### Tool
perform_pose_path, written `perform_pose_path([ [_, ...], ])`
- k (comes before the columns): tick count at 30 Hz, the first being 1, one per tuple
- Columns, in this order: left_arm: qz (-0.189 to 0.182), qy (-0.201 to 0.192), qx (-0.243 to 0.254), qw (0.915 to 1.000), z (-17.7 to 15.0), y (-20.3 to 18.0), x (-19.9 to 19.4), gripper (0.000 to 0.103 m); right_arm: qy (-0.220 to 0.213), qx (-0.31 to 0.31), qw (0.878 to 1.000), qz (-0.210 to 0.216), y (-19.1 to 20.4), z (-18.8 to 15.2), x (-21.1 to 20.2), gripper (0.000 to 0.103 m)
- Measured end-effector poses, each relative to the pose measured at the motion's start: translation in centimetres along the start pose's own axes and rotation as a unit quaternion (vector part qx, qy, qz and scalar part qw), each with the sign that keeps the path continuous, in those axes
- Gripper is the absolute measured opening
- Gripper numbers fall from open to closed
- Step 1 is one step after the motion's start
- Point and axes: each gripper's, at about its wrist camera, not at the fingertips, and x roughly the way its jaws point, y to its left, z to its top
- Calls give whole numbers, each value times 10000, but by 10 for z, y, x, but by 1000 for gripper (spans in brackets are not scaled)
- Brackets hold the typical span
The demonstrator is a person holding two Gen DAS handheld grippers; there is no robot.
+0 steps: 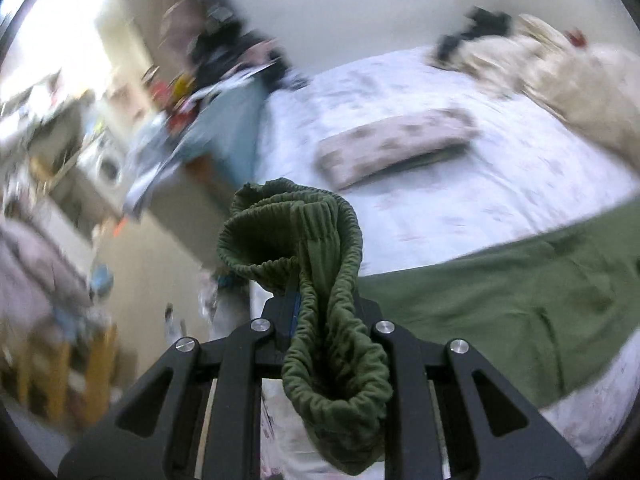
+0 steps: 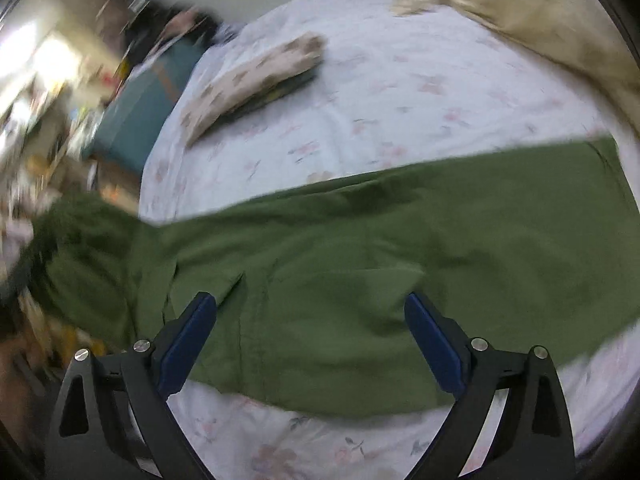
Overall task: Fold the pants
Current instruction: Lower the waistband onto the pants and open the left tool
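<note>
**A:** So where are the green pants [image 2: 360,264] sitting at this point?

**B:** They're spread flat across the floral bedsheet [image 2: 400,112], running from about 9 o'clock to 3 o'clock through the middle of the right wrist view. The left end looks lifted off the mattress edge, though it's too smeared with blur to be sure. In the left wrist view the elastic waistband [image 1: 320,272] is bunched up dead centre, and the rest of the fabric is seen trailing off toward 4 o'clock over the bed.

**A:** And the left gripper [image 1: 298,300]?

**B:** Clamped tight on that waistband. The gathered elastic is pinched between the jaws, with a loop standing up toward 12 o'clock and another fold draped down toward 6 o'clock over the black frame.

**A:** Right gripper [image 2: 310,304]?

**B:** Spread wide, nothing pinched. The blue pads [image 2: 188,344] are seen at roughly 7 and 5 o'clock, with the pants below and between them. No contact with the cloth can be made out.

**A:** Anything else on the bed?

**B:** A folded patterned garment [image 2: 256,80] is lying at about 11 o'clock in the right wrist view, well apart from the pants. A cream blanket [image 2: 520,12] is heaped at 1 o'clock. Clutter is visible at 9 to 10 o'clock beyond the mattress, too blurred to identify.
</note>
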Motion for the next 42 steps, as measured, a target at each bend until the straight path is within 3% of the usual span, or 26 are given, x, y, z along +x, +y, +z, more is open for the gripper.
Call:
perform_pose_path([
  [2,-16,-67,532,9986,2,-58,-4,16,-165,512,9984,169,-20,4,-12,97],
  [5,-176,227,1072,9938,-11,-136,18,16,-212,954,9945,374,-40,7,-20,97],
  [9,-503,1147,1277,9839,-52,-205,70,18,-247,1246,9907,492,-51,7,-25,97],
  [11,-549,1185,1446,9808,-68,-220,82,26,-206,1240,9912,423,-52,8,-22,97],
  [12,-626,1165,1546,9791,-75,-224,85,41,-173,1229,9914,405,-53,7,-20,97],
  [13,-827,1119,1564,9778,-78,-223,83,49,-101,1215,9917,411,-53,7,-18,97],
  [15,-1410,1015,1374,9752,-74,-212,72,82,24,1214,9915,475,-54,6,-13,97],
  [18,-2463,1063,607,9614,-59,-165,49,86,195,1165,9912,595,-48,7,-1,97],
  [20,-2783,922,101,9560,-51,-128,31,87,240,1044,9923,615,-40,7,5,97],
  [22,-2475,720,-401,9654,-47,-74,24,97,378,814,9937,673,-24,5,15,97],
  [24,-1673,843,-862,9785,-53,-28,36,101,561,583,9937,771,-8,-1,27,97],
  [25,-1306,997,-1077,9805,-59,-11,45,101,699,445,9933,807,2,-5,36,97],
  [27,-776,1517,-1607,9722,-80,17,72,101,1021,161,9912,825,21,-16,54,96],
  [30,-717,2262,-2000,9506,-111,23,104,100,1574,-365,9824,933,54,-39,83,87],
  [33,-786,2608,-2000,9412,-119,16,122,99,1679,-1251,9768,448,85,-68,106,78],
  [35,-828,2489,-1923,9456,-110,14,123,99,1732,-1425,9737,388,90,-79,118,56],
  [36,-783,2377,-1819,9509,-105,12,121,99,1770,-1415,9733,359,91,-82,122,34],
  [37,-723,2295,-1728,9551,-104,11,118,99,1824,-1360,9732,344,90,-85,123,24],
  [40,-742,2190,-1674,9584,-96,10,119,99,1723,-1278,9737,769,89,-85,103,18],
  [42,-818,2174,-1760,9566,-93,11,115,99,1679,-1228,9754,726,84,-86,95,18],
])
